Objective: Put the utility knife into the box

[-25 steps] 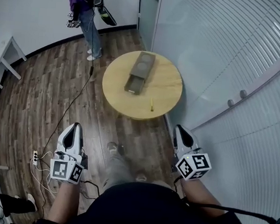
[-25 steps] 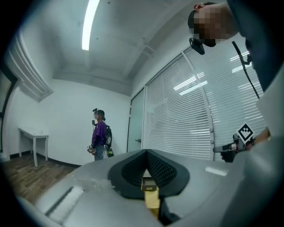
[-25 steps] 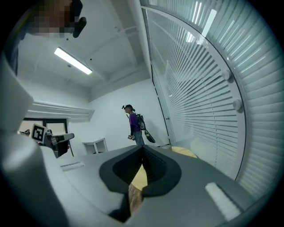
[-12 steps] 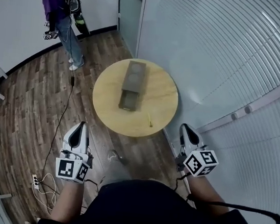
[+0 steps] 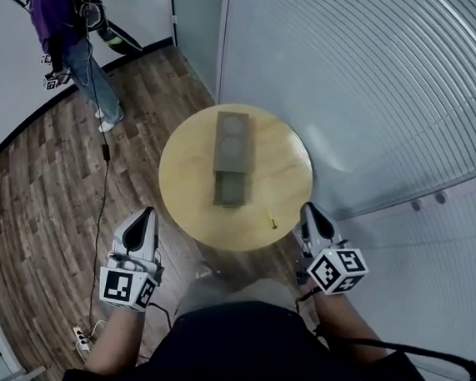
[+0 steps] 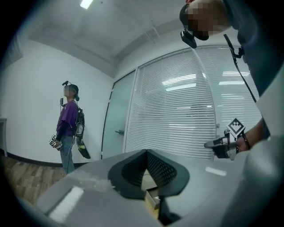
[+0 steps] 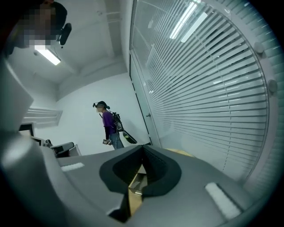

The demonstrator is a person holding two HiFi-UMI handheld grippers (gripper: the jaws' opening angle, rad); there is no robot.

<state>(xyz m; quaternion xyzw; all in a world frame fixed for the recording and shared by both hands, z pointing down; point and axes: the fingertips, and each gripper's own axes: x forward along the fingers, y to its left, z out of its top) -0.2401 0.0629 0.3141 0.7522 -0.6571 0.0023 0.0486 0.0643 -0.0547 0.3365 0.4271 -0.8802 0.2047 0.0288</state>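
Observation:
A round wooden table [image 5: 181,167] carries a long grey-brown box [image 5: 231,143] whose inner tray [image 5: 230,190] is slid out toward me. The small yellow utility knife [image 5: 272,221] lies on the table near its front right edge. My right gripper [image 5: 310,213] hovers at that edge, just right of the knife, jaws shut and holding nothing. My left gripper [image 5: 139,222] hangs over the floor, left of the table, also shut and empty. In the left gripper view the jaws [image 6: 145,151] meet at the tip; the same goes for the right gripper view [image 7: 143,146].
A person in a purple top [image 5: 64,14] stands at the far left by a white wall. A black cable [image 5: 103,182] runs across the wood floor to a power strip [image 5: 81,342]. A glass wall with blinds [image 5: 365,89] curves close behind the table.
The table has come closer in the head view and now sits between my grippers. The right gripper's tip has reached the table's edge beside the knife. Both stay shut.

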